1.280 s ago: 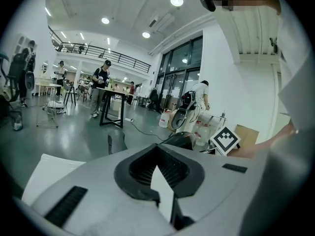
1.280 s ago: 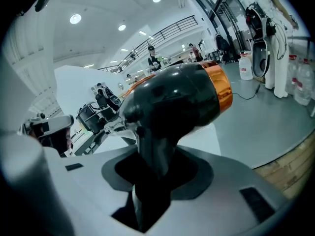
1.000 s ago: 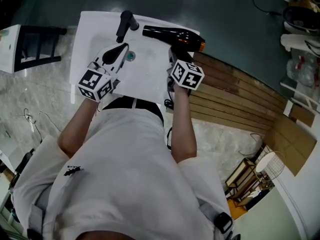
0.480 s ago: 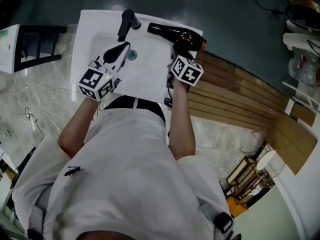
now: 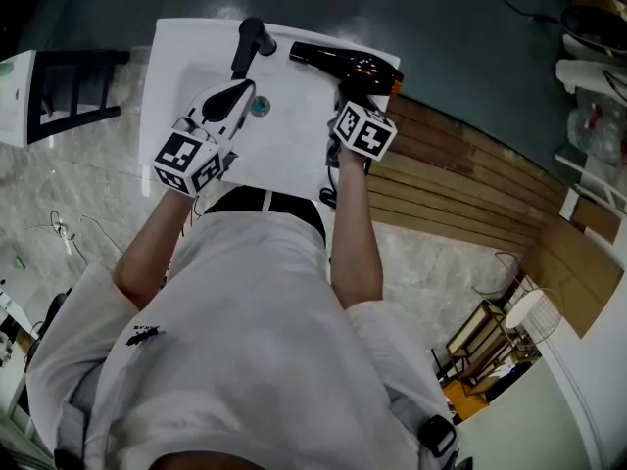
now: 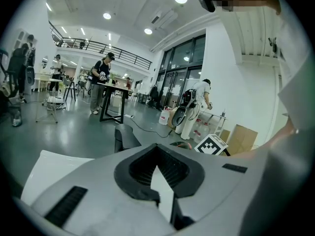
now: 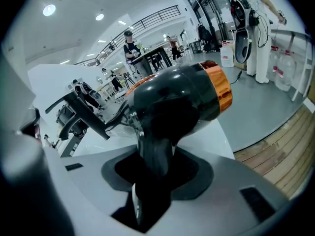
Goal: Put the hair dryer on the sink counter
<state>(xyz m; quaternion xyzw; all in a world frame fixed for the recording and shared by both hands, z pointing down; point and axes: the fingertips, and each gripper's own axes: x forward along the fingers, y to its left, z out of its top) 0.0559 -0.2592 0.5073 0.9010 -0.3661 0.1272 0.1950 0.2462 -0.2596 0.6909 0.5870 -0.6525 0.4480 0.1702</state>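
Note:
The black hair dryer (image 5: pixel 343 65) with an orange band lies across the right rear part of the white sink counter (image 5: pixel 176 57), nozzle pointing left. My right gripper (image 5: pixel 351 94) is shut on its handle from the near side. In the right gripper view the handle fills the space between the jaws of the right gripper (image 7: pixel 155 156), and the hair dryer's body (image 7: pixel 177 97) stands over the counter (image 7: pixel 216 132). Whether it touches the counter I cannot tell. My left gripper (image 5: pixel 235 96) hovers over the basin near the drain (image 5: pixel 259 107), jaws together with nothing in them, as the left gripper (image 6: pixel 157 149) also shows in its own view.
A black faucet (image 5: pixel 250 42) stands at the back of the basin, left of the dryer's nozzle. Wooden slats (image 5: pixel 460 174) run along the floor to the right of the sink. A dark frame (image 5: pixel 69 86) stands to the left. People and tables fill the hall beyond.
My right gripper has carried the hair dryer a little farther from me and lower toward the counter, and rolled slightly. The left gripper has stayed where it was.

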